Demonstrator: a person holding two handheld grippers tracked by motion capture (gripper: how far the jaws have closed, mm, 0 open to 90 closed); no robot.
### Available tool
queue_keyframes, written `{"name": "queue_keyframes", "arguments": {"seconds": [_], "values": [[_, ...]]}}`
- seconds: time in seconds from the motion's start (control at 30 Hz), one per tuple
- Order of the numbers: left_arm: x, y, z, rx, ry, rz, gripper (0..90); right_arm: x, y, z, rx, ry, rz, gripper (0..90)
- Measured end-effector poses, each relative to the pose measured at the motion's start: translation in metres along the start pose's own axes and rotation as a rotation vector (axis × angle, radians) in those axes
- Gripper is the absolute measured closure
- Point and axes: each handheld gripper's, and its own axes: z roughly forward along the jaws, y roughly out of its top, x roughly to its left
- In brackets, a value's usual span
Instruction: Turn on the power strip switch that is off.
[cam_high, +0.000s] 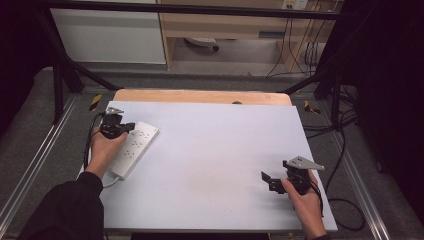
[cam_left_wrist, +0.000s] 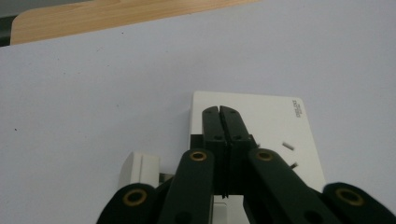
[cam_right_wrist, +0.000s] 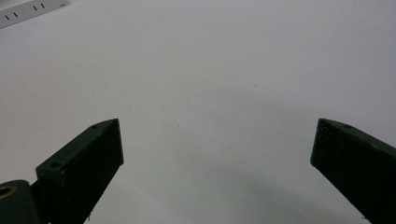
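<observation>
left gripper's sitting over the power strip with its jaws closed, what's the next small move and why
Probably open the left gripper: its jaws are pressed together above the power strip, holding nothing. The right gripper is open, far off.

White power strip (cam_high: 134, 145) with dark slots, pale lilac-white table (cam_high: 215, 150), black fingers (cam_right_wrist: 84, 168).

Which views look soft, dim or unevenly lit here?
High view: grainy, room edges dark, white table sheet evenly lit. Left gripper view: near tool links blurred, power strip sharper. Right gripper view: vignetted corners, soft shadow between the open tool jaws.
</observation>
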Motion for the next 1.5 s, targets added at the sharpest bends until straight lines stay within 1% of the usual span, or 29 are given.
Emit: {"name": "queue_keyframes", "arguments": {"seconds": [0.07, 0.17, 0.57, 0.77, 0.83, 1.0, 1.2, 1.43, 1.5], "values": [[0.0, 0.0, -0.001, -0.003, 0.0, -0.004, 90.0, 0.0, 0.0, 0.0, -0.001, -0.001, 0.0, 2.8], [-0.001, -0.001, -0.001, 0.005, 0.0, 0.011, 90.0, -0.001, 0.0, -0.001, -0.001, -0.003, 0.005, 2.8], [-0.002, -0.006, 0.003, -0.003, -0.003, 0.005, 90.0, -0.001, 0.0, -0.001, -0.004, -0.007, 0.006, 2.8], [-0.001, -0.01, 0.005, 0.004, -0.002, 0.002, 90.0, 0.0, 0.0, 0.0, -0.003, -0.006, 0.005, 2.8], [-0.001, -0.01, 0.005, 0.01, -0.001, 0.013, 90.0, -0.001, 0.0, 0.0, -0.002, -0.006, 0.006, 2.8], [-0.001, -0.012, 0.006, 0.007, 0.001, 0.006, 90.0, 0.0, 0.0, -0.001, -0.003, -0.005, 0.005, 2.9], [-0.003, -0.014, 0.007, 0.015, 0.004, 0.021, 90.0, 0.0, 0.0, -0.002, -0.006, -0.003, 0.005, 2.9], [0.0, -0.015, 0.006, 0.008, 0.005, 0.011, 90.0, -0.001, 0.0, -0.001, -0.003, -0.005, 0.005, 2.9], [0.0, -0.015, 0.006, 0.007, 0.005, 0.014, 90.0, -0.001, 0.0, -0.001, -0.002, -0.007, 0.008, 2.9]]}}
